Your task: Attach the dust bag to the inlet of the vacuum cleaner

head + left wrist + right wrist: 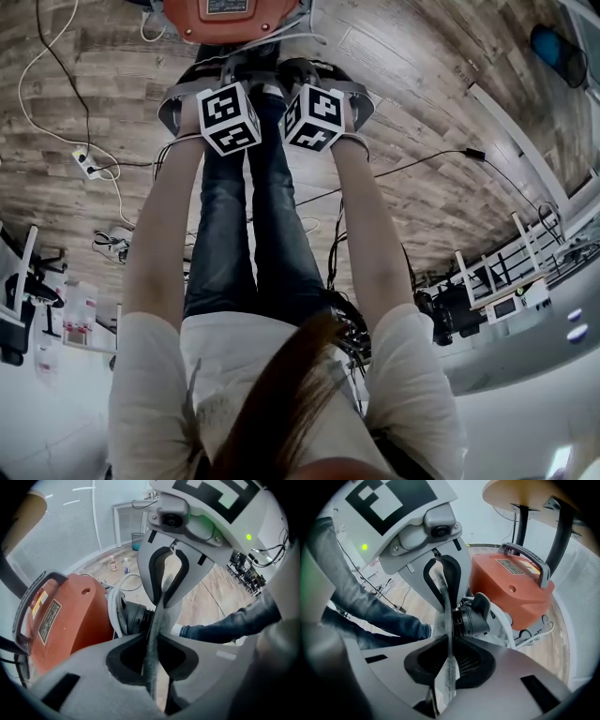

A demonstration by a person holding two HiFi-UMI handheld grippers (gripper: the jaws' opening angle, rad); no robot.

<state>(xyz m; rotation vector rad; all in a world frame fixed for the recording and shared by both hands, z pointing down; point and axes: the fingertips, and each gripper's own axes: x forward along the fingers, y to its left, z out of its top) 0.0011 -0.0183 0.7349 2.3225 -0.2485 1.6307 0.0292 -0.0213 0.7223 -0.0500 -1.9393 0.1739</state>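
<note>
An orange vacuum cleaner (230, 19) stands on the floor beyond both marker cubes (228, 117). Its black inlet (136, 618) juts toward the grippers. A thin grey edge of the dust bag (154, 644) runs between the jaws of my left gripper (152, 637), which is shut on it just in front of the inlet. My right gripper (449, 637) is shut on the same bag edge (447, 670), here pale with small print, close to the inlet (473, 618). The two grippers face each other across the bag. The rest of the bag is hidden.
The person's jeans-clad legs (253, 234) stand right behind the grippers. Cables and a power strip (86, 164) lie on the wood floor at left. A round table on black legs (520, 508) stands over the vacuum cleaner. Small bottles (119, 564) and a bin (137, 541) sit by the wall.
</note>
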